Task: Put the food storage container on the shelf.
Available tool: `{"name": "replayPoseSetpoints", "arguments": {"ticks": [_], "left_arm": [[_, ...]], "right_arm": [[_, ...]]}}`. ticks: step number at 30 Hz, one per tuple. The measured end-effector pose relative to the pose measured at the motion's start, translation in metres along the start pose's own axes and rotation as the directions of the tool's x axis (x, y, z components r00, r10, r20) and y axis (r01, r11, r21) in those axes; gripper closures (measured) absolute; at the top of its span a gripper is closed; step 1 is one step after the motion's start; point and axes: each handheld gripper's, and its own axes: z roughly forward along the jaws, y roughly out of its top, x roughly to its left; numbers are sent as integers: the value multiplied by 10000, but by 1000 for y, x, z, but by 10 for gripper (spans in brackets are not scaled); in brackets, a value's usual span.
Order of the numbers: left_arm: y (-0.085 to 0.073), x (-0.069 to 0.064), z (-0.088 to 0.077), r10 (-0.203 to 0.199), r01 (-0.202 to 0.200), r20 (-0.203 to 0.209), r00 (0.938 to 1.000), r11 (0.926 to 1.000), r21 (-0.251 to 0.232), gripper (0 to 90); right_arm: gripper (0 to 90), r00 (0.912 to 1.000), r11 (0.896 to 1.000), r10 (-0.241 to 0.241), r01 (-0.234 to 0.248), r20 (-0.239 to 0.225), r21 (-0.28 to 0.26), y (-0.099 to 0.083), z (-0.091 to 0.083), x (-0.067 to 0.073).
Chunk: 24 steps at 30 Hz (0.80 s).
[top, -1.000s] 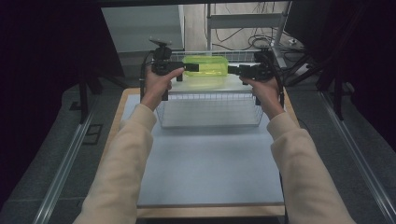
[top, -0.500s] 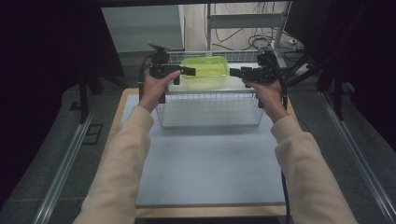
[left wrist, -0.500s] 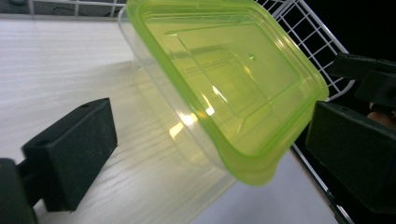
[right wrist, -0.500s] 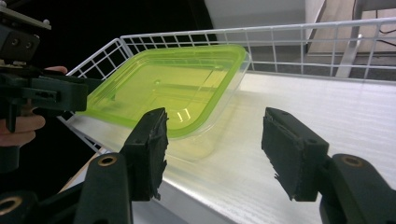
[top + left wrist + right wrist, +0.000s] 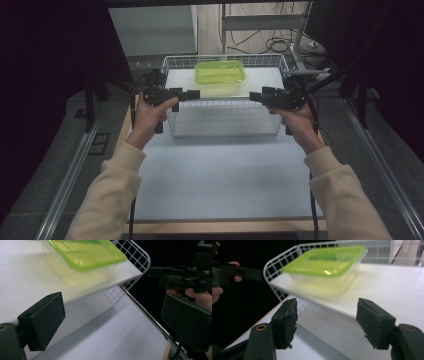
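- Nearest, two cream sleeves rise from the near edge of the high view across the white table top (image 5: 220,180), forearms spread well apart.
- Left hand (image 5: 150,114) holds the left gripper (image 5: 192,94) level, pointing right toward the middle; its jaws stand released with nothing between them.
- Right hand (image 5: 295,117) holds the right gripper (image 5: 255,96) level, pointing left; its jaws have just been opening and stand apart, nothing between them.
- Both grippers hover at the near rim of the wire basket (image 5: 225,102), left and right of it, clear of the container.
- Farther off, the lidded plastic container (image 5: 220,72) sits on the white shelf (image 5: 260,80) inside the basket, at its far middle; green translucent lid, clear tub, apparently empty.
- Handling, as a judgement: probably light and fairly stiff, with smooth, slippery walls and a lid (image 5: 324,260) that may flex or pop under a pinch.
- Best hold: the projecting lid rim at the two short ends, one gripper on each, kept level.
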Motion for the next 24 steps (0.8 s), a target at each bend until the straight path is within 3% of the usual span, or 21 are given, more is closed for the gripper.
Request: {"name": "replayPoseSetpoints", "arguments": {"ticks": [1,3,4,5,6,7,8,9,10,11,12,18,24], "left_arm": [[0,0,0,0,0,0,10000,10000,0,54],[-17,-9,-5,300,-301,90,9995,9995,20,56],[-37,-17,-8,505,-509,234,9984,9986,131,63],[-37,-17,-8,505,-509,234,9984,9986,131,63],[-51,-20,-9,646,-654,373,9972,9976,205,71],[-59,-22,-10,705,-714,400,9967,9972,217,71],[-80,-23,-10,739,-757,607,9954,9967,296,74],[-80,-23,-10,739,-757,607,9954,9967,296,74],[-99,-23,-9,698,-724,627,9956,9966,392,74],[-99,-23,-9,698,-724,627,9956,9966,392,75],[-114,-22,-8,825,-847,465,9955,9953,467,76],[-141,-18,-3,855,-874,259,9960,9927,830,81],[-145,-18,-3,946,-966,308,9950,9927,729,83]], "right_arm": [[322,10000,10000,0,0,0,0,0,0,0],[309,9997,9997,-236,236,-111,6,-14,-9,5],[304,9988,9990,-455,455,-178,-15,-28,-15,8],[304,9988,9990,-455,455,-178,-15,-28,-15,8],[291,9973,9980,-633,636,-371,62,-50,-22,13],[291,9973,9980,-633,636,-371,62,-50,-22,13],[282,9953,9968,-774,784,-588,149,-68,-26,15],[282,9953,9968,-774,784,-588,149,-68,-26,15],[269,9941,9960,-816,840,-711,316,-88,-29,16],[269,9941,9960,-816,840,-711,316,-88,-29,16],[258,9941,9964,-716,751,-820,403,-105,-31,14],[239,9944,9972,-446,501,-962,555,-129,-29,7],[206,9938,9976,-531,572,-973,400,-130,-29,10]]}}
